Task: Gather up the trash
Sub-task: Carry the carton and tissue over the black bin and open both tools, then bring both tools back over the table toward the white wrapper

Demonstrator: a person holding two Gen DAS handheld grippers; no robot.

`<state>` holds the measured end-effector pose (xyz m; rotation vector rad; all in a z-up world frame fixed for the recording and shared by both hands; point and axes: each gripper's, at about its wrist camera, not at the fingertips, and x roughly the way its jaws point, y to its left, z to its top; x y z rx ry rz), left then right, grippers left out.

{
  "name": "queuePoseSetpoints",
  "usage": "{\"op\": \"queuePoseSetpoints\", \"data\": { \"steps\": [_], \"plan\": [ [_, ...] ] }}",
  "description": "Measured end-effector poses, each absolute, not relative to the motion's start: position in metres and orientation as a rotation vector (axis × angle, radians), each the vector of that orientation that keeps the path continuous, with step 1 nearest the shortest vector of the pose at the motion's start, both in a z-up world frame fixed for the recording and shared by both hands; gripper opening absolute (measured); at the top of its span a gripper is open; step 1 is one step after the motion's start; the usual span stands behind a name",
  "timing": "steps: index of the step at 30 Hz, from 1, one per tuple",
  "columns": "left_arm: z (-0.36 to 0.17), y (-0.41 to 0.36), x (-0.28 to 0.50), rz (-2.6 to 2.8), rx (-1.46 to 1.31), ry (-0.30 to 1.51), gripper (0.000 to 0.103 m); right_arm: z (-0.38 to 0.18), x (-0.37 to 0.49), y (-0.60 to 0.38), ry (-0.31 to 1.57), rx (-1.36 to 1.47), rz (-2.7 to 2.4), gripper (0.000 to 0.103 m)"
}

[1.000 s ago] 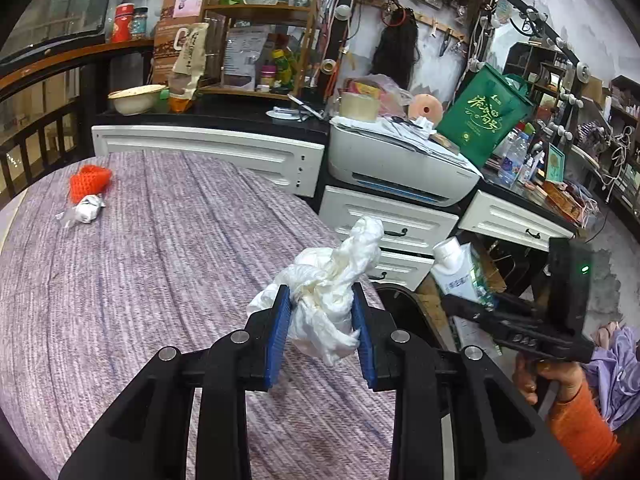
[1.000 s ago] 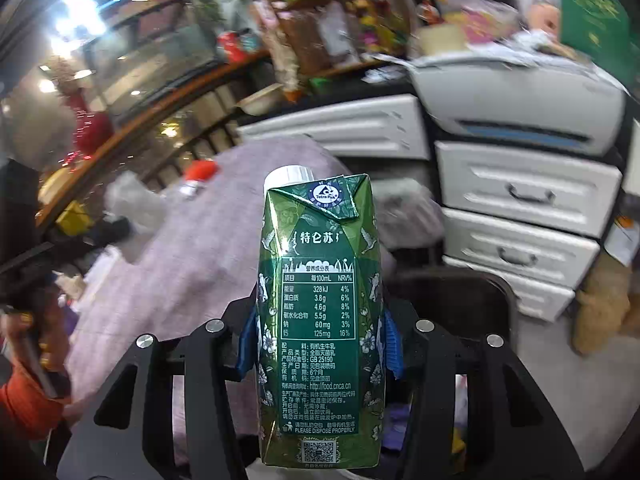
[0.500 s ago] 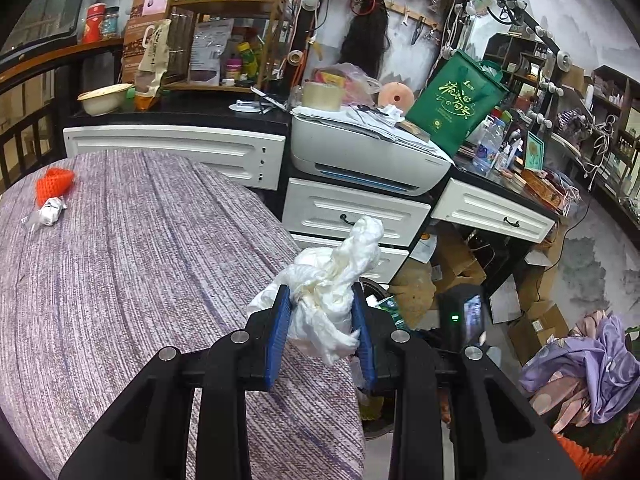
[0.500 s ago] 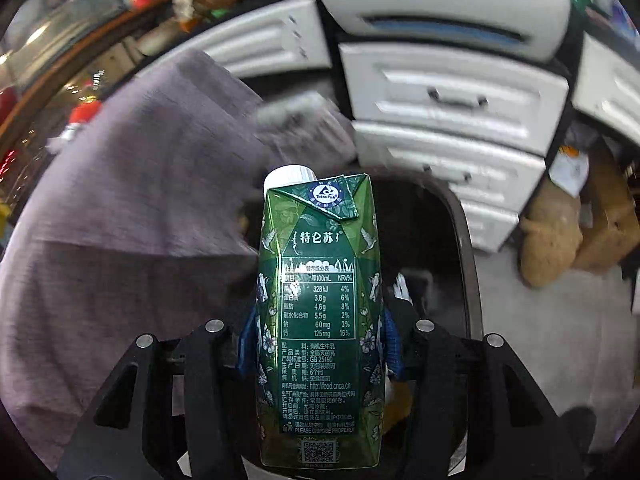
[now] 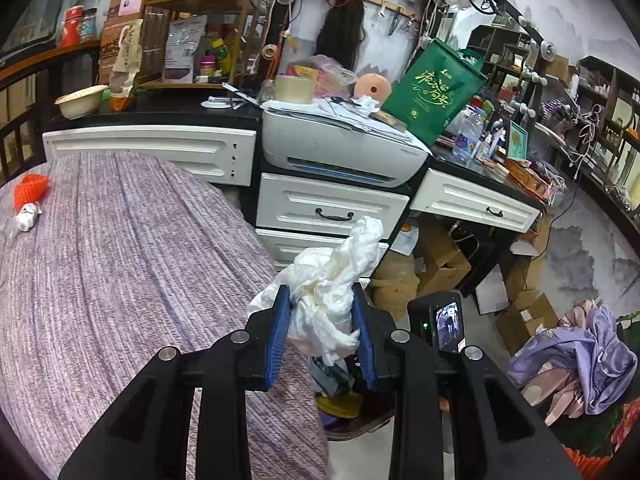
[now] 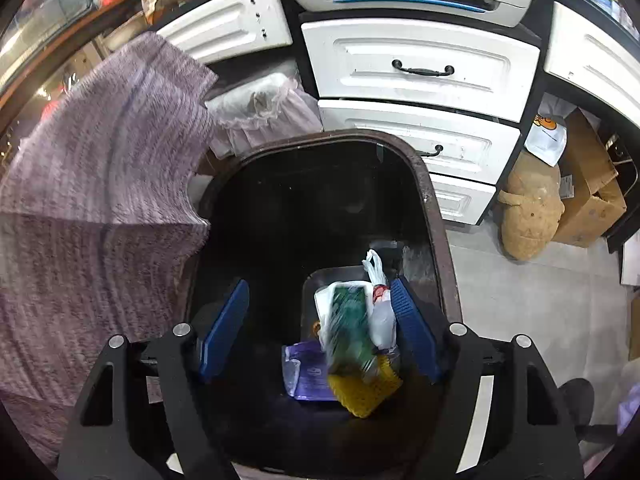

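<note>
My left gripper (image 5: 320, 332) is shut on a crumpled white tissue wad (image 5: 332, 280), held at the right edge of the purple-clothed table (image 5: 120, 260). My right gripper (image 6: 316, 320) is open over the dark trash bin (image 6: 436, 224). The green milk carton (image 6: 348, 332), blurred, is inside the bin among a white bag (image 6: 380, 312), a purple wrapper (image 6: 306, 372) and yellow netting (image 6: 368, 392). An orange net (image 5: 30, 192) and a white wrapper (image 5: 28, 216) lie at the table's far left.
White drawers (image 5: 332, 208) and a printer (image 5: 340, 148) stand behind the bin. Cardboard boxes (image 5: 444, 264) and a burlap sack (image 6: 528, 212) sit on the floor to the right. The right gripper's camera body (image 5: 444, 320) shows beside my left fingers.
My right gripper swung down over the bin, opened and let go of the milk carton, which now falls into the bin. My left gripper moved right with the tissue.
</note>
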<state>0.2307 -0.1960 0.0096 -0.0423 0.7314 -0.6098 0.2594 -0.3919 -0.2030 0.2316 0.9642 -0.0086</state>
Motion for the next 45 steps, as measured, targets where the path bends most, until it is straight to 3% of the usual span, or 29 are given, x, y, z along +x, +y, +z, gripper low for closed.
{"op": "queuePoseSetpoints", "data": {
  "steps": [15,33,36,38,40,45],
  "plan": [
    [-0.015,-0.251,0.227,-0.714,-0.02,0.813,0.03,-0.122,0.209,-0.435,0.733,0.263,-0.152,0.073],
    [-0.071,-0.302,0.243,-0.736,0.051,0.967,0.031,-0.102,0.172,-0.463,0.69,0.297,-0.229,0.074],
    [-0.077,-0.307,0.243,-0.737,0.061,0.982,0.039,-0.103,0.17,-0.467,0.692,0.306,-0.239,0.073],
    [-0.08,-0.31,0.24,-0.759,0.068,0.992,0.048,-0.104,0.169,-0.469,0.692,0.315,-0.244,0.073],
    [-0.081,-0.313,0.236,-0.77,0.081,0.981,0.067,-0.105,0.167,-0.473,0.692,0.322,-0.251,0.074],
    [-0.077,-0.316,0.229,-0.8,0.114,0.952,0.085,-0.11,0.169,-0.479,0.707,0.348,-0.255,0.073]
  ]
}}
